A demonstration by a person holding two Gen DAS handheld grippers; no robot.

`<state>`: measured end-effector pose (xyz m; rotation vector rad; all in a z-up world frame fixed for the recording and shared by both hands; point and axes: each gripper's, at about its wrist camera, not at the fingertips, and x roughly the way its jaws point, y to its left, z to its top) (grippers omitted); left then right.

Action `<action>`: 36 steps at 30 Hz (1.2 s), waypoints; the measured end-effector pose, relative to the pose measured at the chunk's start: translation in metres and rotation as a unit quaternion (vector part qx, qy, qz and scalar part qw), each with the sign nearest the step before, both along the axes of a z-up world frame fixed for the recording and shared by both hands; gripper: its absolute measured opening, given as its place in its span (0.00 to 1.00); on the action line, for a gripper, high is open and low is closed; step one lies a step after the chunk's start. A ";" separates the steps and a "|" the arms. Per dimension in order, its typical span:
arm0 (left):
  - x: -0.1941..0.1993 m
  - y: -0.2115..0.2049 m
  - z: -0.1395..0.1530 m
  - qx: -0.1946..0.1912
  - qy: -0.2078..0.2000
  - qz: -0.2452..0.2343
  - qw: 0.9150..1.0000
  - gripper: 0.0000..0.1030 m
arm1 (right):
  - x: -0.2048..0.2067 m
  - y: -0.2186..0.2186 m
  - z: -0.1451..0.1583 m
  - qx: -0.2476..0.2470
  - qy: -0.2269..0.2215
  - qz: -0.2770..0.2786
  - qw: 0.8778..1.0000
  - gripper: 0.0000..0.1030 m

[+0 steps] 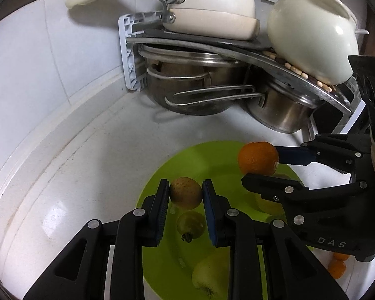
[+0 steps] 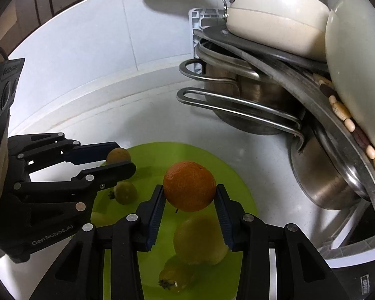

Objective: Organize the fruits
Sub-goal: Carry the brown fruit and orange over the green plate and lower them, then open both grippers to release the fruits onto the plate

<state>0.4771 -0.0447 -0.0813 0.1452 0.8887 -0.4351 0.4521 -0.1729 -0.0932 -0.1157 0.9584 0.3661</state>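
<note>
A lime-green bowl [image 1: 147, 197] fills the lower middle of both wrist views, standing on a white countertop [image 1: 75, 165]. Inside it lie several yellow-green fruits: a small guava-like fruit [image 1: 191, 223] with a dark calyx at the centre of the left wrist view, a larger pale yellow fruit [image 2: 200, 238] just below centre in the right wrist view, and another calyx-tipped fruit [image 2: 175, 276] at the bottom of that view.

The left gripper [image 1: 186, 193] holds its jaws clamped on a small brownish-yellow fruit [image 1: 186, 193], above the bowl's far left part. The right gripper [image 2: 190, 192] is clamped on an orange [image 2: 189, 186], held over the bowl's middle; in the left wrist view this orange sits at centre right, above the bowl's far rim.

Two small oranges [image 1: 337, 266] lie on the counter at the lower right of the left wrist view, outside the bowl and partly hidden by the right gripper's body.

Behind the bowl, in the upper right of both views, a dish rack [image 1: 132, 57] crowds the corner: a cream saucepan [image 1: 212, 12] with a long pale handle on top, a cream pot [image 1: 312, 40] tilted beside it, and steel pots [image 1: 282, 110] with wire handles underneath. White wall tiles [image 1: 25, 62] fill the upper left.
</note>
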 end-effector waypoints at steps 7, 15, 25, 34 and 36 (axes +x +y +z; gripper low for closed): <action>0.001 -0.001 -0.006 0.005 0.005 -0.001 1.000 0.27 | 0.001 0.003 -0.004 -0.002 0.005 0.003 1.000 0.40; -0.005 0.002 -0.001 0.005 -0.001 0.009 1.000 0.32 | -0.002 0.004 0.000 0.000 -0.001 0.000 1.000 0.41; -0.032 0.007 0.029 0.005 -0.031 0.032 0.999 0.37 | -0.031 -0.004 0.026 0.006 -0.033 -0.003 0.999 0.41; -0.076 0.009 0.068 -0.010 -0.064 0.040 0.997 0.42 | -0.076 -0.008 0.066 0.025 -0.075 -0.002 0.997 0.41; -0.089 0.009 0.077 -0.013 -0.076 0.043 0.996 0.43 | -0.086 -0.011 0.073 0.026 -0.083 -0.003 0.996 0.41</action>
